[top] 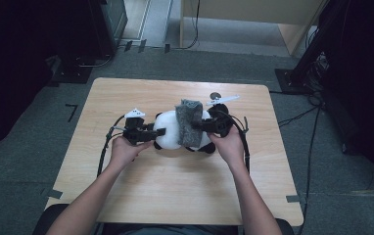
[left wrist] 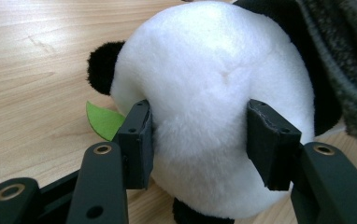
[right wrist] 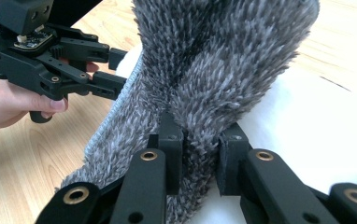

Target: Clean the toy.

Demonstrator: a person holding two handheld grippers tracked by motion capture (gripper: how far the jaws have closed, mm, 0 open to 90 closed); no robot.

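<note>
Panda plush toy (top: pixel 175 129) lies mid-bench (top: pixel 126 196), a grey fuzzy scarf (top: pixel 190 122) draped over it. Left gripper (left wrist: pixel 197 135) has its jaws pressed into the white rump; right gripper (right wrist: pixel 197 156) pinches the scarf tight.

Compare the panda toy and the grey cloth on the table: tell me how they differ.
The panda toy is white with black patches; the grey cloth is one shaggy grey. The panda toy is round and stuffed and rests on the table; the cloth is flat and limp, draped over the toy. The left hand-held gripper squeezes the toy; the right hand-held gripper pinches the cloth. Both are soft and fuzzy.
</note>
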